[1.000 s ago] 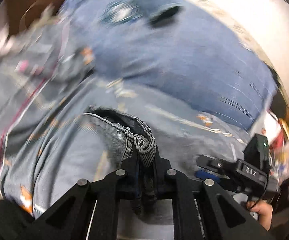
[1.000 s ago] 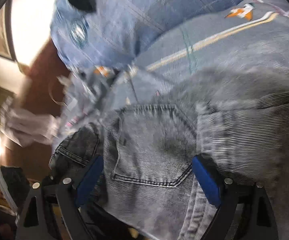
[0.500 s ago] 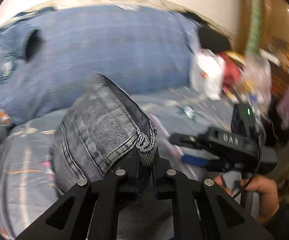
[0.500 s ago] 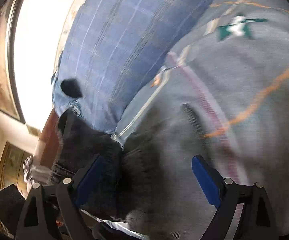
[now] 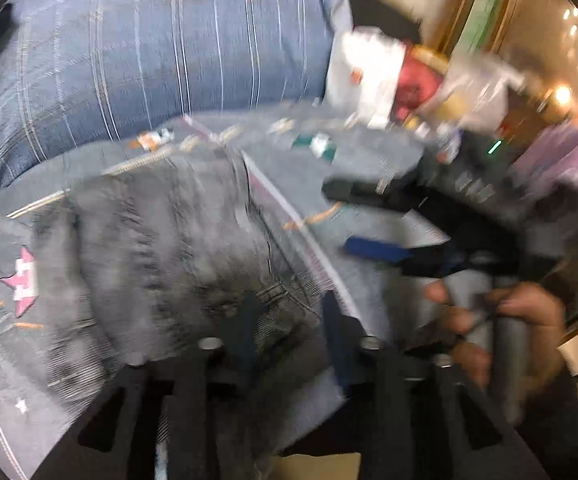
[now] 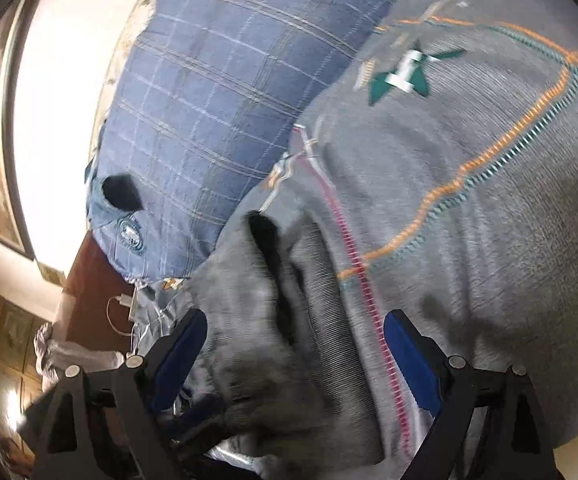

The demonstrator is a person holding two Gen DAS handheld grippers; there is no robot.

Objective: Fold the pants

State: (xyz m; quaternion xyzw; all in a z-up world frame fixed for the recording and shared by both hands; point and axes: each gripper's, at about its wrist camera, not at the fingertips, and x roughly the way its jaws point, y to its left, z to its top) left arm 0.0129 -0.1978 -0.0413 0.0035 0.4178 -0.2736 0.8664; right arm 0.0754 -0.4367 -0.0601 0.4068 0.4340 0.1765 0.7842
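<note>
A grey patterned bedspread (image 6: 489,208) carries the grey pants (image 5: 161,248), bunched below a blue checked pillow (image 5: 149,48); the left gripper (image 5: 289,328) is opening with denim between its jaws, the right gripper (image 6: 295,344) gapes wide over them

A bed with a grey patterned bedspread (image 6: 489,208) and blue checked pillow (image 6: 217,112) against a pale wall (image 6: 61,92).

Grey washed-denim pants (image 5: 169,248) lie bunched and doubled over on a grey embroidered bedspread, near a blue checked pillow; stitched seam and waistband edge show nearest.
</note>
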